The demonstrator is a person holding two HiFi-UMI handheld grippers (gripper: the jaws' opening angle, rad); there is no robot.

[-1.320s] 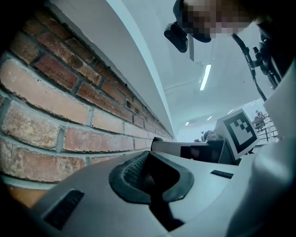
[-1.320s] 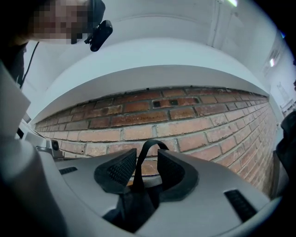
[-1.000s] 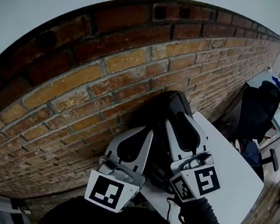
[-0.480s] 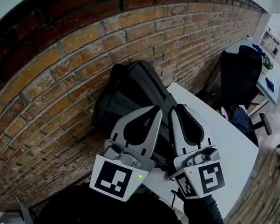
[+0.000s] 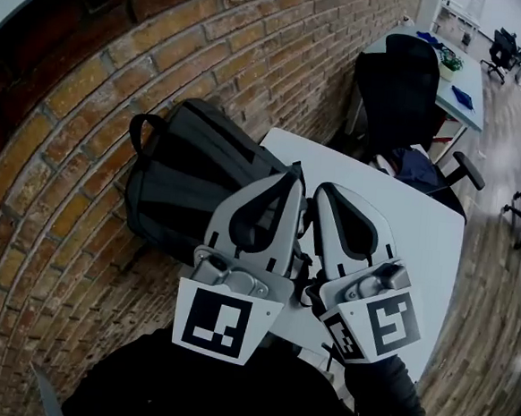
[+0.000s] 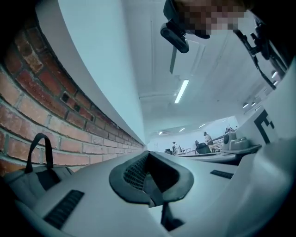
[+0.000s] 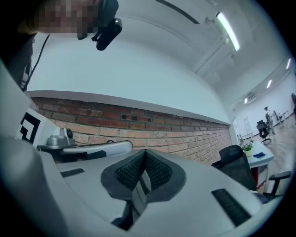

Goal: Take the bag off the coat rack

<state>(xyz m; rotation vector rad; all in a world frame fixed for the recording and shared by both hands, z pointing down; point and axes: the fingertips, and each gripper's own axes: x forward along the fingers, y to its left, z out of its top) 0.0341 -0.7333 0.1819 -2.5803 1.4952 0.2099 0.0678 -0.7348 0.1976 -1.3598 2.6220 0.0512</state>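
- Bag (image 5: 195, 180): one, dark, with a single loop handle (image 5: 140, 135) at its top end. It rests against the brick wall (image 5: 89, 99), just beside the left edge of the white tabletop (image 5: 411, 228). No view shows what holds it up there.
- In the left gripper view the same bag (image 6: 27, 178) shows at the lower left, its handle standing up against the bricks.
- Grippers: two, held side by side over the tabletop's near-left part, with their tips pointing toward the bag.
- Left gripper (image 5: 294, 181): its tip lies over the bag's right edge in the head view (whether it touches, I cannot tell). Its own view shows the jaws together with nothing between them (image 6: 147, 153).
- Right gripper (image 5: 323, 192): its jaws are together too, pad against pad and empty (image 7: 144, 152).
- Marker cubes: two, one on each gripper, the left cube (image 5: 220, 321) and the right cube (image 5: 379, 324).
- Containers: the bag is the only one close by, and nothing of its contents shows. Far back, a small pot with a green plant (image 5: 450, 60) stands on a second desk (image 5: 473, 80).
- Blue items: two on that desk (too small to name).
- Black office chair (image 5: 400, 92): one, between the tabletop and the far desk.
- A dark sleeve (image 5: 384, 401) shows behind the right cube.
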